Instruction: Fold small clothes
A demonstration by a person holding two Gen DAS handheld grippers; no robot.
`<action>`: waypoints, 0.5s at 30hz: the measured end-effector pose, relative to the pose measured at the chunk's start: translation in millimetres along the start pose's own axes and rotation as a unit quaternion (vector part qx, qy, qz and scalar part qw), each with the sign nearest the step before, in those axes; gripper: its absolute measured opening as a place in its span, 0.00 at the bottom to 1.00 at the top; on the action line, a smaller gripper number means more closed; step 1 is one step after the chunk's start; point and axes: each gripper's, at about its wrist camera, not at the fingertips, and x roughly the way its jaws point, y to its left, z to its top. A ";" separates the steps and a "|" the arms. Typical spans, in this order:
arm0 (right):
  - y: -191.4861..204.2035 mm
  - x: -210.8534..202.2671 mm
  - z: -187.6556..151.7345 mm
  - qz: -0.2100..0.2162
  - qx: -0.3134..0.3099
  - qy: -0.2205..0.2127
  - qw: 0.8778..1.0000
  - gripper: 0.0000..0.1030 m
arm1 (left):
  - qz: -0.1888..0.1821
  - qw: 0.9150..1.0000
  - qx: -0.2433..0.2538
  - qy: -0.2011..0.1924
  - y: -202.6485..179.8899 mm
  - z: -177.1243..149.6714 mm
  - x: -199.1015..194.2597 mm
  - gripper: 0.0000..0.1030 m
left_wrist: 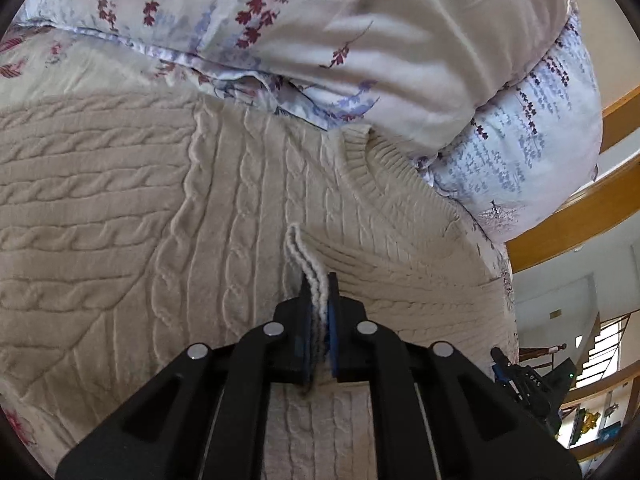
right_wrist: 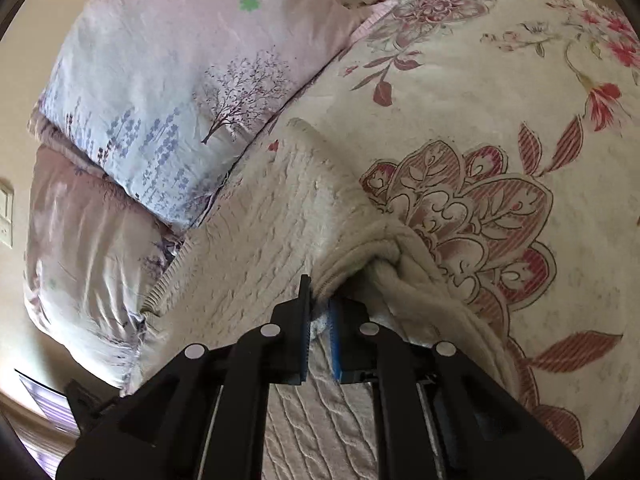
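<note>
A cream cable-knit sweater (left_wrist: 168,208) lies spread on the bed and fills most of the left wrist view. My left gripper (left_wrist: 319,280) is shut on a doubled edge of the sweater, near its ribbed hem (left_wrist: 384,164). In the right wrist view the sweater (right_wrist: 260,232) lies on the floral bedspread (right_wrist: 500,128). My right gripper (right_wrist: 318,292) is shut on a bunched fold of the sweater (right_wrist: 372,252) at its right edge. The other gripper (left_wrist: 520,380) shows at the right edge of the left wrist view.
A floral quilt and pillows (left_wrist: 360,40) lie just beyond the sweater; they also show in the right wrist view (right_wrist: 160,92). A wooden bed frame (left_wrist: 580,216) runs at the right. A wall switch (right_wrist: 6,216) is at the far left.
</note>
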 end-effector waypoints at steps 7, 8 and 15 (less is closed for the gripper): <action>11.4 -28.5 -15.4 -0.032 -0.060 -0.037 0.997 0.53 | -0.035 0.999 0.014 -0.037 15.8 -18.4 -71.4 0.49; 12.4 -29.4 -18.6 -0.024 -0.066 -0.035 0.997 0.55 | -0.036 0.998 0.009 -0.049 23.9 -23.1 -87.1 0.54; 35.2 -14.4 -45.8 0.061 -0.137 0.000 0.989 0.63 | 0.035 0.985 -0.106 -0.134 121.1 -63.1 -177.9 0.53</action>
